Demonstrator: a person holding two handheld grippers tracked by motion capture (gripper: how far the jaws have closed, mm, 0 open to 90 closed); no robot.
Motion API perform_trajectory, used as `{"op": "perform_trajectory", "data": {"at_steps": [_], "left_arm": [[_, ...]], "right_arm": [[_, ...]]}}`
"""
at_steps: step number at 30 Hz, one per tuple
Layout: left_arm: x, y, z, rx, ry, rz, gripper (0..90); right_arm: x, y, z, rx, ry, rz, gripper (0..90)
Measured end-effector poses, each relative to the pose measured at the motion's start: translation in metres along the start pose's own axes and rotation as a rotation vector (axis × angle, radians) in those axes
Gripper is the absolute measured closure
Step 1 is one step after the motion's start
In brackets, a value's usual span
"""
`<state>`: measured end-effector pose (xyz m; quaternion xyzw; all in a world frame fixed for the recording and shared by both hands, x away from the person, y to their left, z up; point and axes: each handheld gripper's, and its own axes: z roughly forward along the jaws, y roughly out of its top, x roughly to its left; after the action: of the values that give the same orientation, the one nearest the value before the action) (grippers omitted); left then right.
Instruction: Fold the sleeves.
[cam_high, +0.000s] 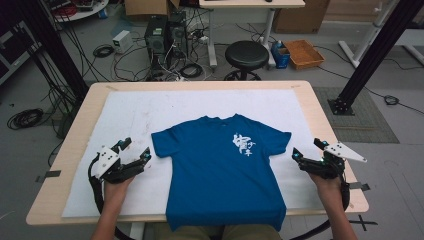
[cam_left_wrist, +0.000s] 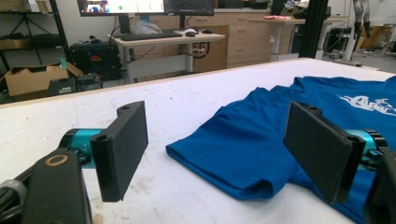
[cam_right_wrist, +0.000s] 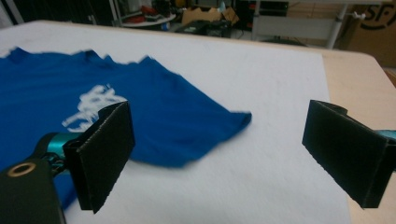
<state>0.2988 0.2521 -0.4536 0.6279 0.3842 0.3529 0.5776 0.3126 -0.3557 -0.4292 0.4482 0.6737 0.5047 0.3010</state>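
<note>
While both claws gape, blue tee shows white print — unreadable.

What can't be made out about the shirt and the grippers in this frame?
- T-shirt hem: high view, it hangs over the table's near edge.
- White print: too small to read in the high view, blurred in the right gripper view.
- Left gripper and right gripper: open, touching nothing.

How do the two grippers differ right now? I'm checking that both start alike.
The left gripper has its jaws at the shirt's sleeve, nearly touching; the right gripper sits clear of its sleeve, over white cloth. The left points up-right, the right up-left. Both are open and hold nothing.
</note>
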Motion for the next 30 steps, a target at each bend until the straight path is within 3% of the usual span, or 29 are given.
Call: {"op": "perform_trajectory", "data": {"at_steps": [4,9,12,13,16,17,19,21,23,25,27,28,30], "left_arm": [[0.000,0.000,0.000,0.006,0.002,-0.004,21.9],[0.001,0.000,0.001,0.014,0.010,-0.016,21.9],[0.002,0.001,0.001,0.015,0.013,-0.020,21.9],[0.001,0.000,0.001,0.014,0.012,-0.022,21.9],[0.001,0.001,0.002,0.016,0.012,-0.019,21.9],[0.001,0.001,0.001,0.020,0.014,-0.017,21.9],[0.001,0.001,0.002,0.022,0.012,-0.011,21.9],[0.001,0.001,0.002,0.024,0.014,-0.011,21.9],[0.001,0.001,0.002,0.024,0.015,-0.013,21.9],[0.001,0.001,0.002,0.025,0.015,-0.013,21.9],[0.001,0.001,0.002,0.026,0.016,-0.013,21.9],[0.001,0.001,0.002,0.026,0.016,-0.013,21.9],[0.001,0.001,0.002,0.025,0.016,-0.013,21.9]], "right_arm": [[0.014,0.018,0.009,0.040,0.017,-0.034,8.5],[0.021,0.036,0.020,0.057,0.009,-0.020,8.6],[0.017,0.047,0.033,0.095,-0.026,-0.008,8.6],[0.010,0.050,0.042,0.131,-0.060,0.004,8.6],[0.001,0.049,0.050,0.167,-0.097,0.019,8.6],[-0.008,0.045,0.058,0.210,-0.141,0.037,8.6],[-0.012,0.042,0.062,0.234,-0.157,0.045,8.8],[-0.016,0.037,0.070,0.283,-0.175,0.061,18.5],[-0.013,0.030,0.083,0.354,-0.181,0.058,19.4],[-0.012,0.028,0.087,0.370,-0.187,0.046,19.8],[-0.008,0.023,0.096,0.446,-0.207,0.072,30.0],[-0.008,0.023,0.096,0.446,-0.207,0.072,30.0],[-0.005,0.020,0.101,0.493,-0.197,0.099,41.2]]}}
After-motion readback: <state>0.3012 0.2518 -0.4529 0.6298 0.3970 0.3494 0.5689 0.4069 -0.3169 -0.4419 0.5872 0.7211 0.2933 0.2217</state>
